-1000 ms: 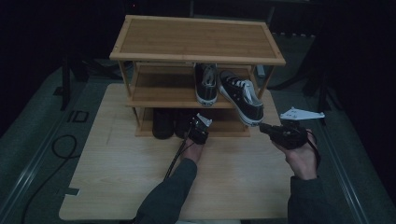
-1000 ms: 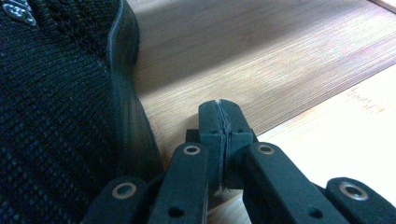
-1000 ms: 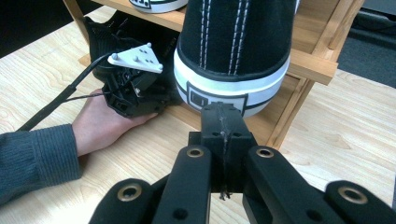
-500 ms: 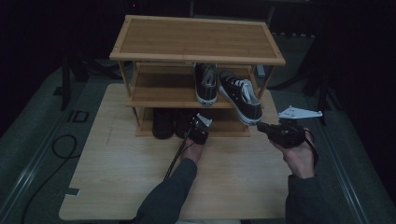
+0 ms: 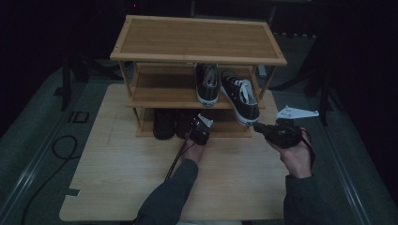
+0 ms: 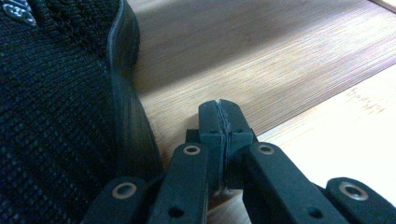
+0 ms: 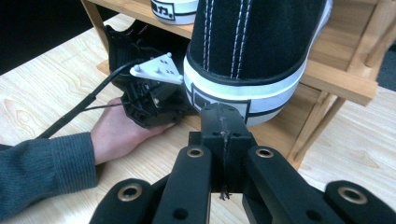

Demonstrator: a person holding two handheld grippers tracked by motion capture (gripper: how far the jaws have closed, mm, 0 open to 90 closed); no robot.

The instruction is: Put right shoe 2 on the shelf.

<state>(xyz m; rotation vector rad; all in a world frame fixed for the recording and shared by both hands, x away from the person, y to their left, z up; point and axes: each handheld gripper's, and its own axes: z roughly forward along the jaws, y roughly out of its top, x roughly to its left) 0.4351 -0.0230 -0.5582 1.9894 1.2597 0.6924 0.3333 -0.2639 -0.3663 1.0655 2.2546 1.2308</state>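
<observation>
At rack's middle shelf, sneaker (image 5: 240, 97) overhangs the edge, heel out. Right gripper (image 7: 223, 122) clenched, empty, tips just below heel. Left gripper (image 6: 222, 120) clenched too, beside black shoe (image 6: 56, 112) on bottom shelf. Push heel in square, slow.

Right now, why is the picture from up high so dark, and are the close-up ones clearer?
High view: dim all over, the black shoes on the bottom shelf nearly lost in shadow. Left gripper view: brighter, with a soft shadow band across the wooden shelf. Right gripper view: bright and sharp on the sneaker.
</observation>
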